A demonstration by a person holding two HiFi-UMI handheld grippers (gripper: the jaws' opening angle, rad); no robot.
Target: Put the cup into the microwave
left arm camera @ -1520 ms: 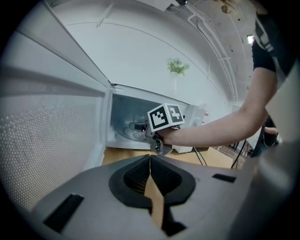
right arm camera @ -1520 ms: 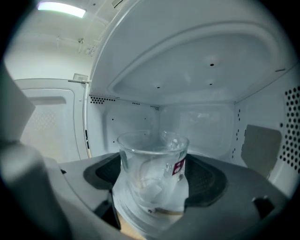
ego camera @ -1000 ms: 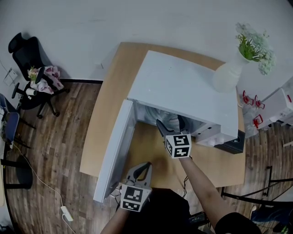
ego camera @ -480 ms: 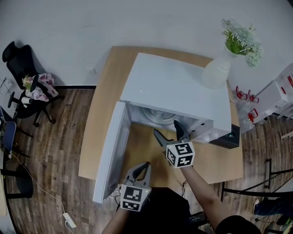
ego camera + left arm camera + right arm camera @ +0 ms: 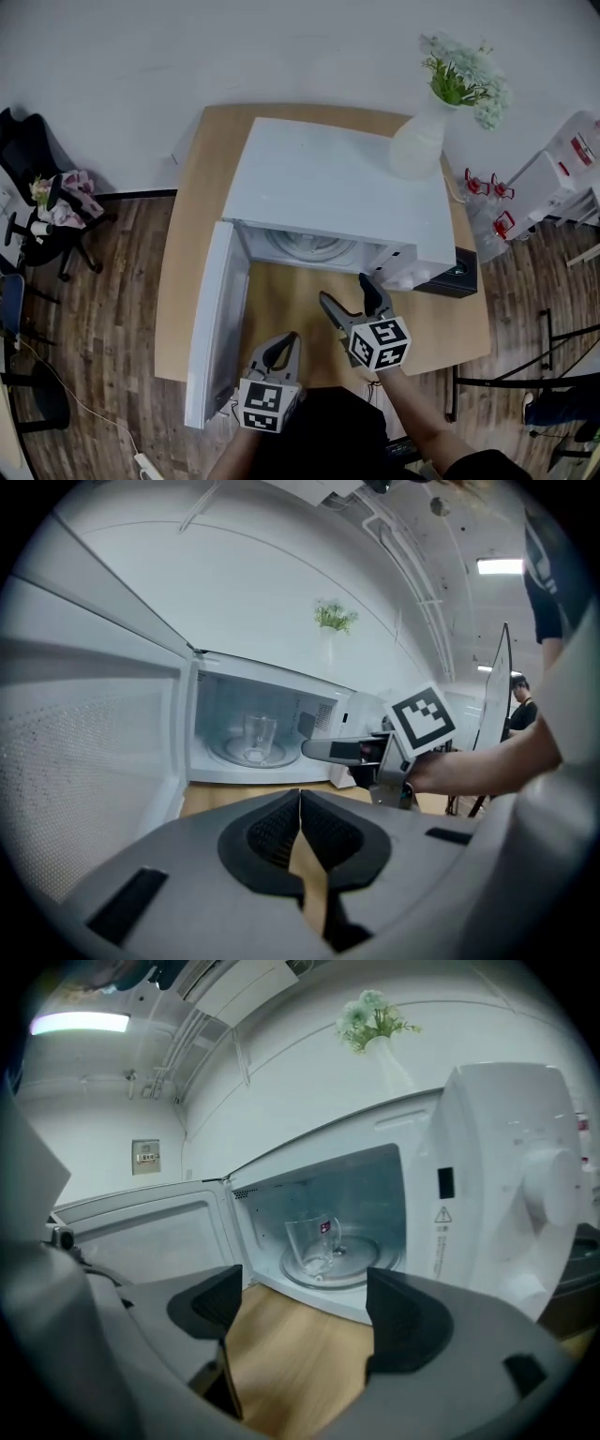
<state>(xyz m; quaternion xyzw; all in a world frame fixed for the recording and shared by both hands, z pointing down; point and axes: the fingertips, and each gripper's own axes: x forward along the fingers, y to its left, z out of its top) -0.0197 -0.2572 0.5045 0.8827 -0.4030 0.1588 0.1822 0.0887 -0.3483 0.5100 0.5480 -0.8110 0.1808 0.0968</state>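
Cup: clear glass cup with a handle [image 5: 314, 1241] stands upright on the round glass turntable [image 5: 361, 1267] inside the white microwave [image 5: 337, 187]. Nothing touches it. The left gripper view shows it there too [image 5: 258, 738].

Microwave door: white hinged door [image 5: 214, 328] is swung fully open to the left, standing out over the light wooden table [image 5: 187, 234].

Right gripper: right gripper [image 5: 345, 289] sits outside the oven opening, above the bare tabletop in front of it. Its jaws are spread wide with only table and oven visible between them, so it is released and empty.

Left gripper: left gripper [image 5: 281, 349] is low and near the person, close to the door's free edge. Its pads meet at the tip and nothing is pinched between them.

Other: white vase of green and white flowers [image 5: 417, 145] stands on top of the microwave, well clear of the work.

Step in hand: I judge the placing itself done, with the cup in the cavity and let go.

Next move: if anything remains, it is shutting the door. That calls for pushing the door's outer face round towards the oven and keeping the right gripper out of its swing.

Risk: a hard slam could jolt the light cup on the turntable.
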